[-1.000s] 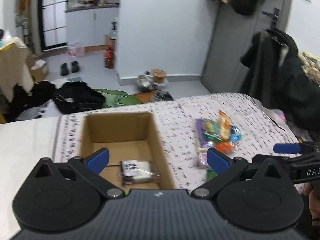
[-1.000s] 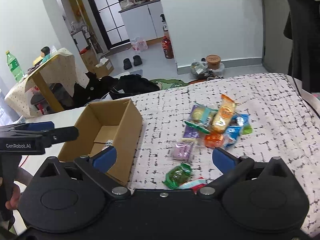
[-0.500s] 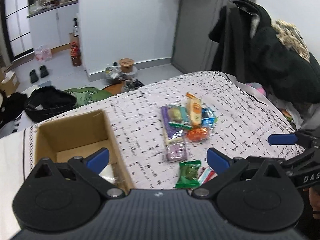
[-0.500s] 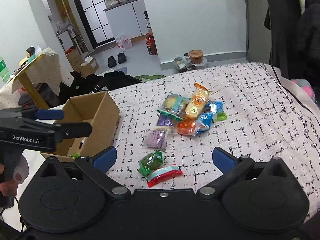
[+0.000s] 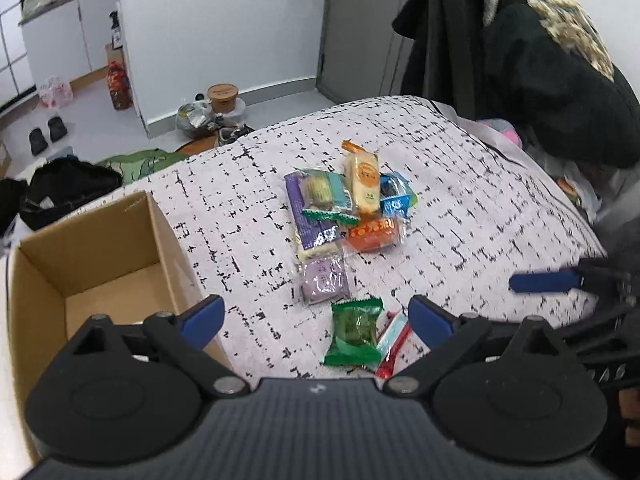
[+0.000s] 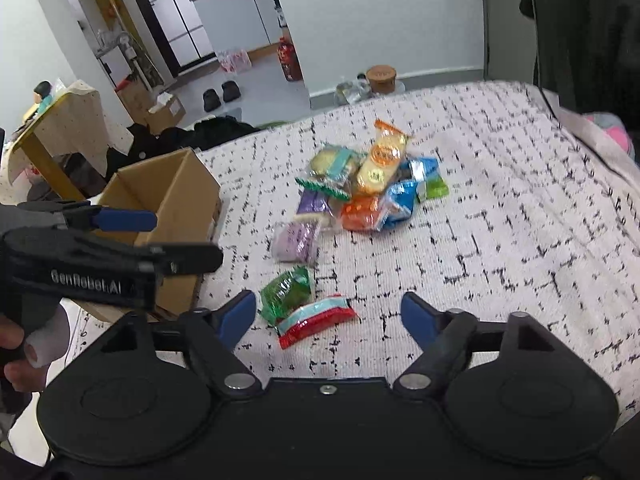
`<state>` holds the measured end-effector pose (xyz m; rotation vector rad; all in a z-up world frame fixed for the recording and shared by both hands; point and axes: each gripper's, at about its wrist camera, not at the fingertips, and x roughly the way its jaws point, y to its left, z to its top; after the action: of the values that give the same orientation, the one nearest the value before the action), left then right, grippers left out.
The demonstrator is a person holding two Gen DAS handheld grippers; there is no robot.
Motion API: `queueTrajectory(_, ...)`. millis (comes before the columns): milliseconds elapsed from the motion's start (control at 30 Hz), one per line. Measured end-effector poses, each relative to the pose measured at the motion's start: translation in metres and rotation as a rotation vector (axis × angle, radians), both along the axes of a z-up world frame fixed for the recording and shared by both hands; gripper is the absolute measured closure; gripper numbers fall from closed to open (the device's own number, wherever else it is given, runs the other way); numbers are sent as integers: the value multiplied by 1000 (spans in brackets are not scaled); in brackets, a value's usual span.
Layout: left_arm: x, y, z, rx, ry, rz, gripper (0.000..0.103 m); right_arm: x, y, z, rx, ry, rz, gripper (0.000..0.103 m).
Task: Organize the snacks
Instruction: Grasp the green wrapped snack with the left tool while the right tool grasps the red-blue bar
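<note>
With my right claw [image 6: 328, 316] closing on nothing yet, I judge the red-and-teal snack packet [image 6: 316, 320] just ahead between its fingers light, crinkly, slippery, best pinched across its middle.

Both views are evenly and fairly brightly lit by soft, diffuse light, with only faint shadows under the snack packets [image 5: 344, 216] on the patterned bedspread [image 5: 460, 208] and small glints of glare on their shiny wrappers. The 2 fisheye lenses bend the walls and door edges strongly toward the frame borders, and the corners fall off to black. Slight motion blur softens the bedspread pattern and the printed text on the left gripper [image 6: 124, 236] in the right wrist view, while dark coats [image 5: 520, 60] at the edge lose detail.
</note>
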<state>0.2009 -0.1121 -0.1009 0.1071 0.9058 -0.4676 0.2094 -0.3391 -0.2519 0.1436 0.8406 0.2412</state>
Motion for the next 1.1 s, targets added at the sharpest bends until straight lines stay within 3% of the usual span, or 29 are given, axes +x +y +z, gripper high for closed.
queueTrajectory(167, 8, -7, -12, -16, 31, 3, 9, 11, -1, -14, 45, 70, -20, 48)
queueTrajectory(200, 8, -8, -16, -19, 42, 7, 13, 14, -1, -18, 54, 88, -24, 54)
queueTrajectory(400, 12, -12, -38, -35, 99, 3, 38, 28, -6, -41, 154, 207, -72, 71)
queueTrajectory(700, 23, -17, -65, -41, 166, 24, 57, 46, -3, -63, 193, 264, -98, 75)
queueTrajectory(833, 29, -19, -73, -48, 187, 40, 59, 55, -3, -72, 183, 274, -104, 78)
queueTrajectory(1000, 32, -26, -80, -46, 210, 35, 59, 62, 1, -75, 123, 247, -83, 94)
queueTrajectory(1100, 32, -31, -83, -30, 207, 25, 58, 67, -1, -76, 117, 239, -80, 97)
